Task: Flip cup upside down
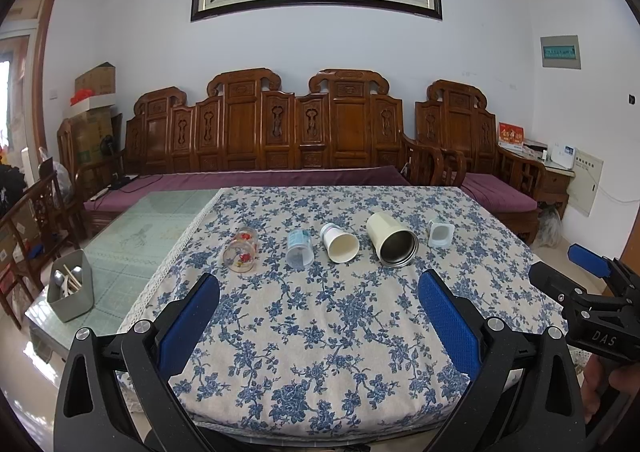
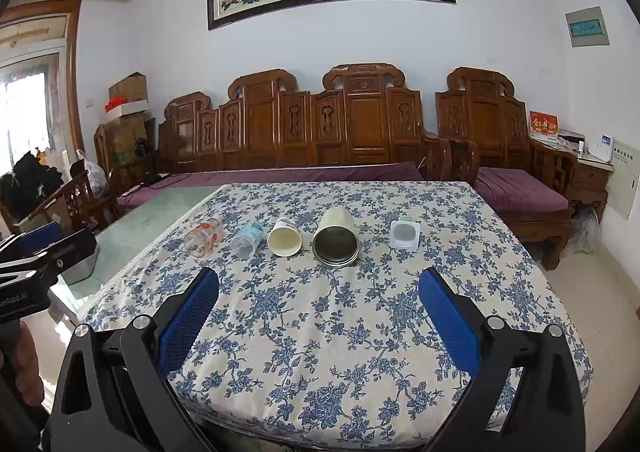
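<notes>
Several cups lie on their sides in a row on the floral tablecloth (image 1: 320, 332), mouths toward me: a glass with red flowers (image 1: 241, 251) (image 2: 203, 237), a clear blue-printed cup (image 1: 299, 248) (image 2: 247, 239), a white paper cup (image 1: 339, 243) (image 2: 284, 237), a cream steel-lined tumbler (image 1: 392, 238) (image 2: 336, 236) and a small square white cup (image 1: 440, 233) (image 2: 405, 233). My left gripper (image 1: 319, 284) is open and empty above the near half of the table. My right gripper (image 2: 319, 284) is open and empty, also short of the row.
A grey bin with utensils (image 1: 72, 292) stands on the glass tabletop (image 1: 132, 244) to the left of the cloth. A carved wooden sofa with purple cushions (image 1: 280, 132) runs behind the table. The right gripper's body (image 1: 584, 300) shows at the right edge.
</notes>
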Demonstrator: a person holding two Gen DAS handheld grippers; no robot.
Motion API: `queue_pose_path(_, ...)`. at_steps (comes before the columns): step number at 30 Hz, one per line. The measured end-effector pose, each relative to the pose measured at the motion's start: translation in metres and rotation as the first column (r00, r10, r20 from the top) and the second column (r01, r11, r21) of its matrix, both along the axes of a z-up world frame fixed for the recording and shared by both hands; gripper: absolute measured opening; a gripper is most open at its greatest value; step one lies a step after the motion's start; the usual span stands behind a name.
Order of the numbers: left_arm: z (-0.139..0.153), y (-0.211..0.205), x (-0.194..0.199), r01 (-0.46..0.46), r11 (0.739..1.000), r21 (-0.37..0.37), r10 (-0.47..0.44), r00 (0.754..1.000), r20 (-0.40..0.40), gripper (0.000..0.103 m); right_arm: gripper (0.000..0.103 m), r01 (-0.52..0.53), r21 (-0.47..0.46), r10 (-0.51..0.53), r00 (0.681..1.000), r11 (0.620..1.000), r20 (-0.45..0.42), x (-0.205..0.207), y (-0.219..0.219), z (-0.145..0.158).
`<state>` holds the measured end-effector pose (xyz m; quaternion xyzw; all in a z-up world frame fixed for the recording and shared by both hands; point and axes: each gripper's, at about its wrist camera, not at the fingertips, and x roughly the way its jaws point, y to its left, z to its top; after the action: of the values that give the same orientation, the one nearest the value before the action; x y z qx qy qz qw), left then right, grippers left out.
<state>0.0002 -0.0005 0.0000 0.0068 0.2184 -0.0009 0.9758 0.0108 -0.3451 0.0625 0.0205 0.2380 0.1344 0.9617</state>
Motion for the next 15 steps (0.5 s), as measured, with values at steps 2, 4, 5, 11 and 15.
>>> queue_pose_path(2, 0.0, 0.0002, 0.0, 0.0, 1.0, 0.0, 0.0, 1.0, 0.001, 0.095, 0.101, -0.001, 0.0, 0.001, 1.0, 1.0, -0.001, 0.0007, -0.0001, 0.0014)
queue_pose_path(4, 0.0, 0.0003, -0.0002, -0.001, 1.0, -0.002, 0.001, 1.0, 0.002, 0.095, 0.101, 0.001, 0.002, -0.001, 1.0, 1.0, 0.0, 0.0003, 0.0, 0.0012)
queue_pose_path(5, 0.0, 0.0003, -0.0002, -0.001, 1.0, -0.002, 0.001, 1.0, 0.003, 0.095, 0.101, 0.001, 0.001, -0.001, 1.0, 1.0, 0.0, 0.0001, 0.0, 0.0017)
queue_pose_path(11, 0.0033, -0.0007, -0.0009, -0.001, 1.0, -0.002, 0.001, 1.0, 0.004, 0.095, 0.101, 0.002, 0.002, -0.002, 1.0, 1.0, 0.0, 0.0, -0.0003, 0.0018)
queue_pose_path(15, 0.0042, -0.0012, -0.0018, -0.001, 1.0, -0.004, 0.001, 1.0, 0.005, 0.095, 0.101, 0.001, 0.001, -0.001, 1.0, 1.0, 0.001, -0.0003, -0.0006, 0.0025)
